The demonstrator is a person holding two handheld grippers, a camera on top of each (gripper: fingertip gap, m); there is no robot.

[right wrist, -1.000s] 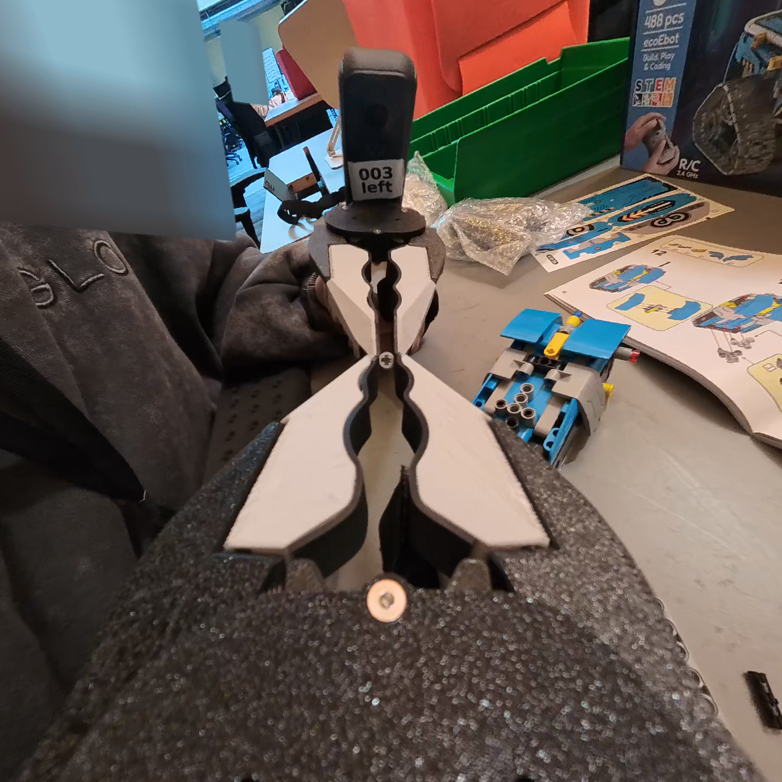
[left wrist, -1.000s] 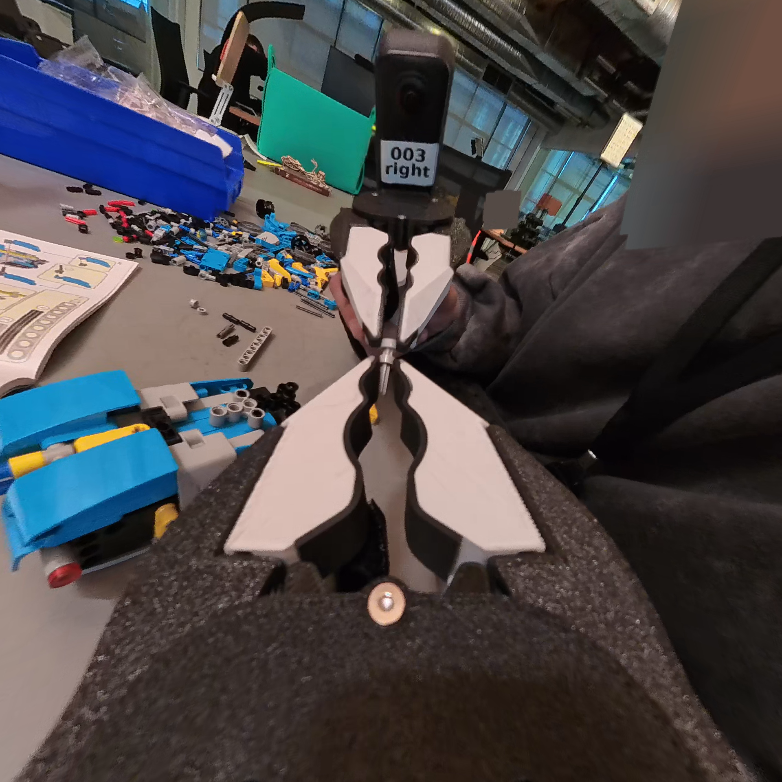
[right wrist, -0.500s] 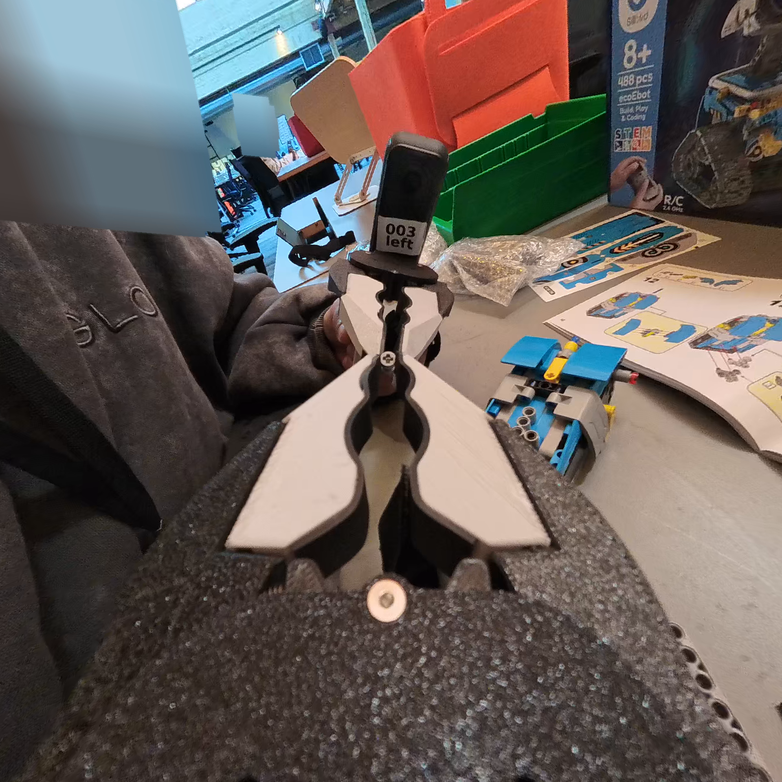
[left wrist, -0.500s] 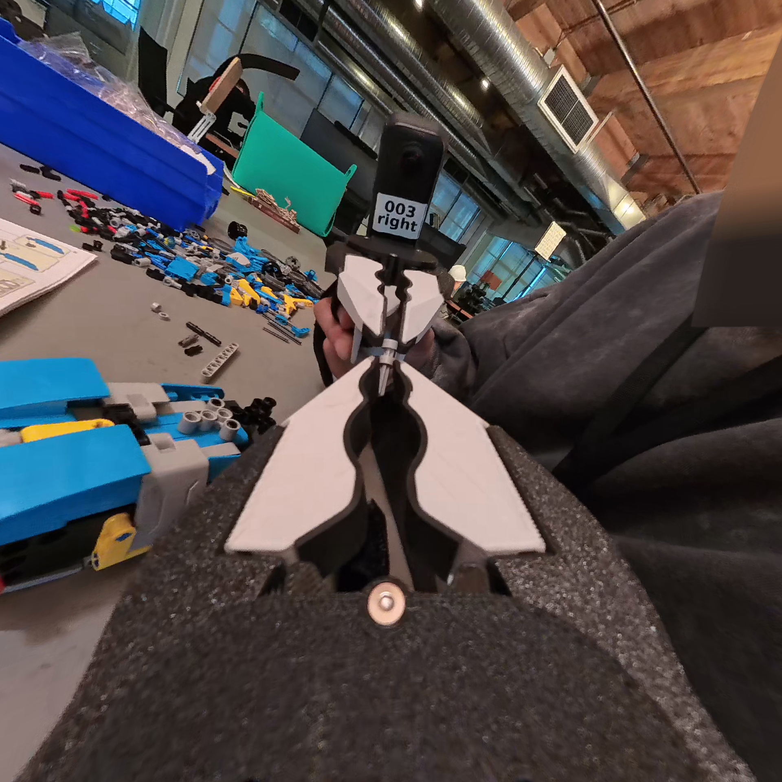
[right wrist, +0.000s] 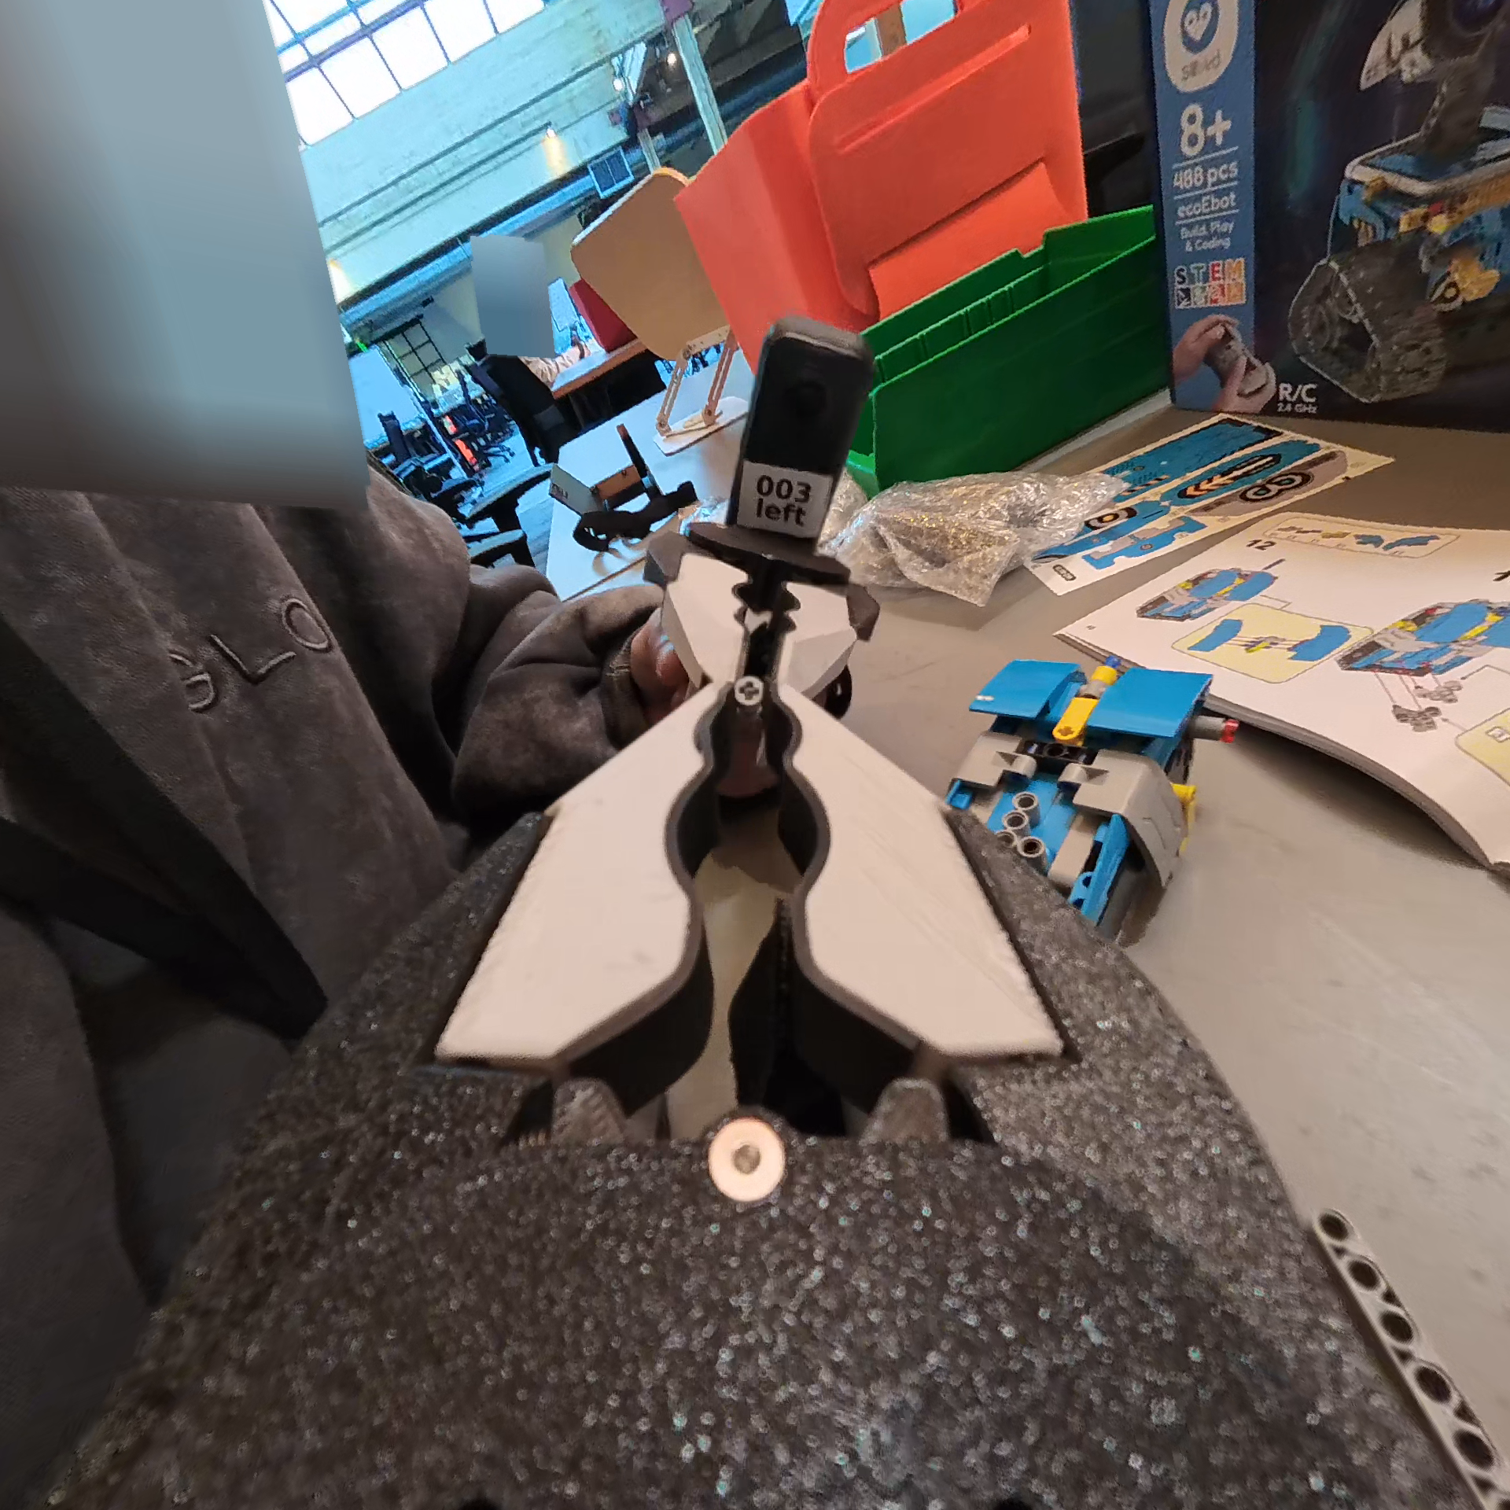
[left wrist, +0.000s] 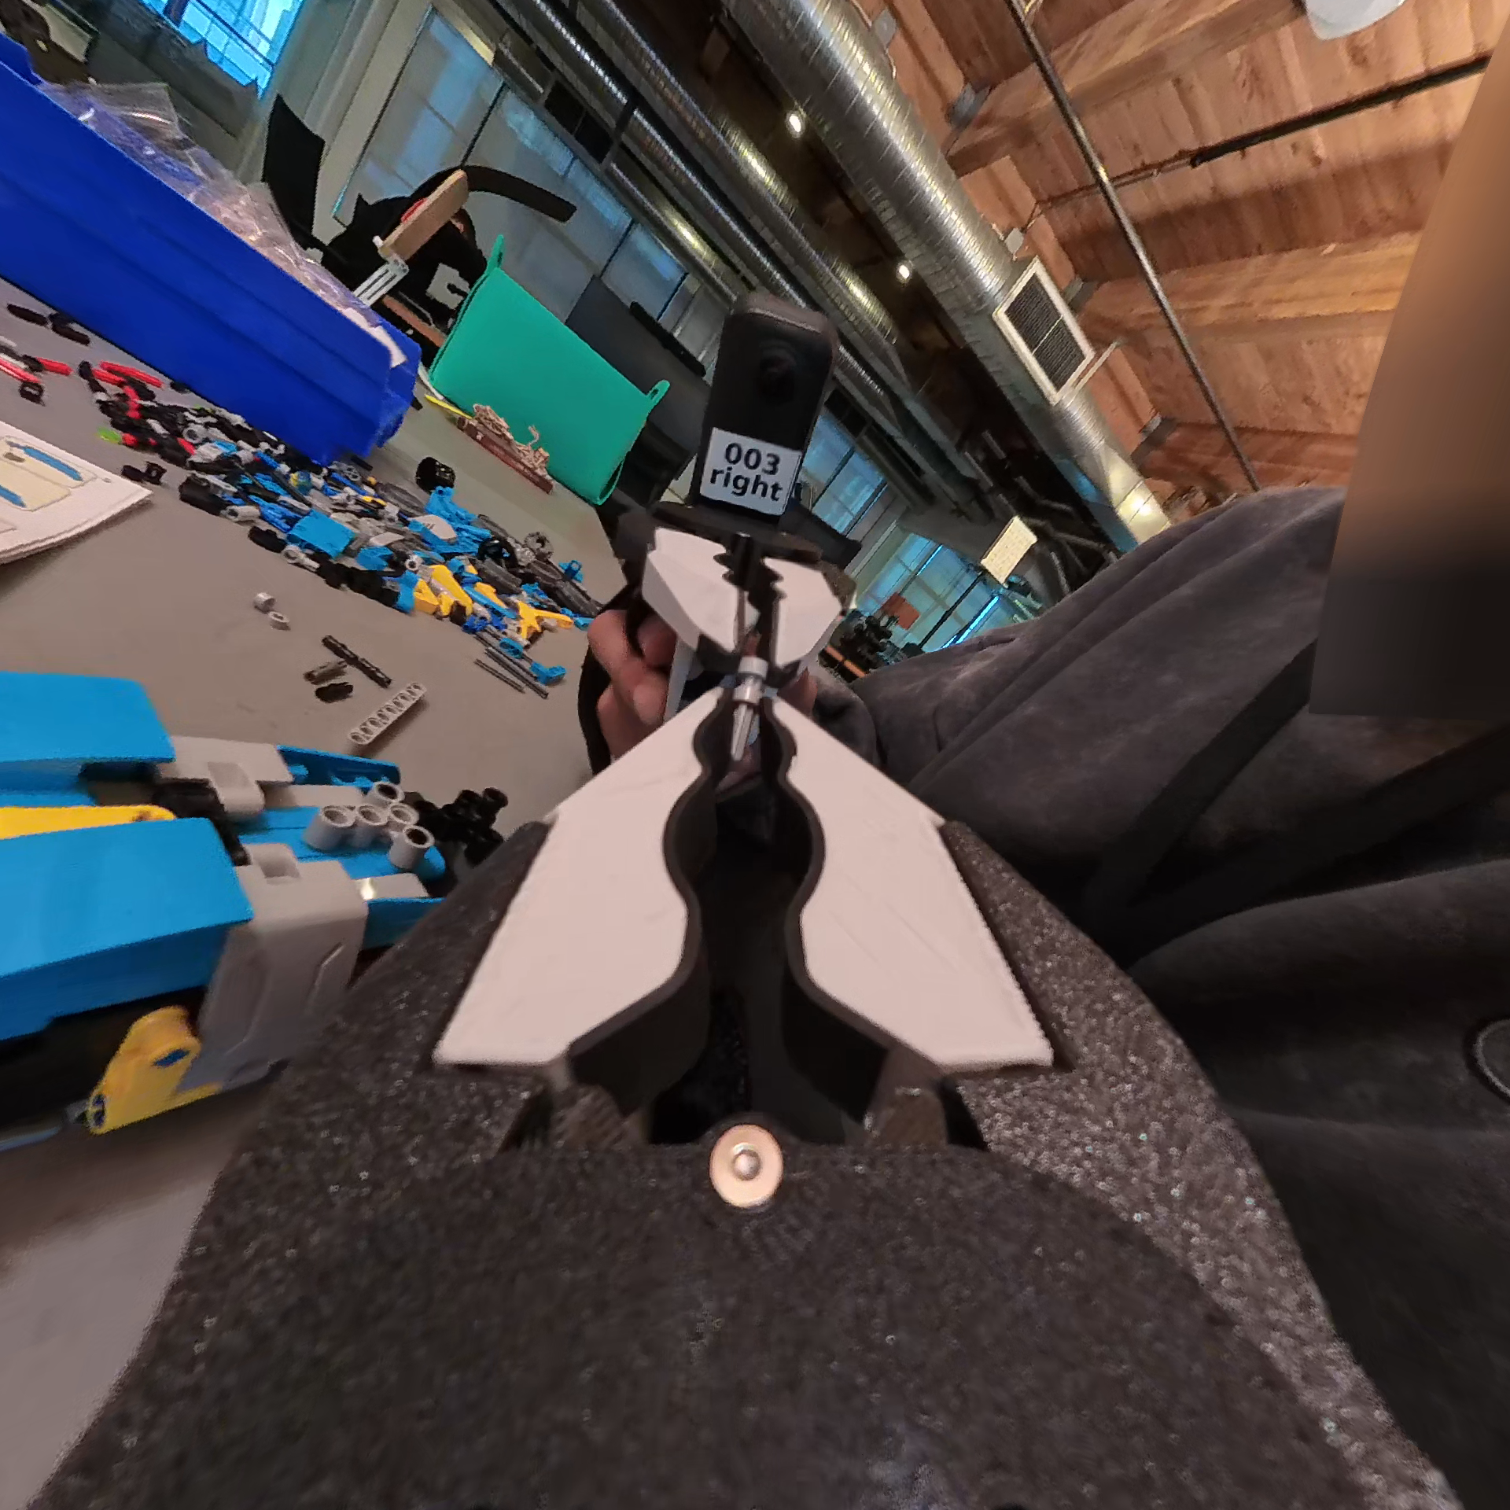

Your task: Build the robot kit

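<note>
**Grippers tip to tip over the table edge**

The left gripper (left wrist: pixel 748 719) and right gripper (right wrist: pixel 748 694) face each other, raised. Both clamp one small metal screw (left wrist: pixel 745 709) between closed tips. The blue toy car (right wrist: pixel 1078 784) sits nearby on the grey table (right wrist: pixel 1307 980).

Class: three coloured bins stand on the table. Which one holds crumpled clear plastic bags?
The blue bin, far left in the left wrist view; the orange bin and green bin show none inside.
</note>
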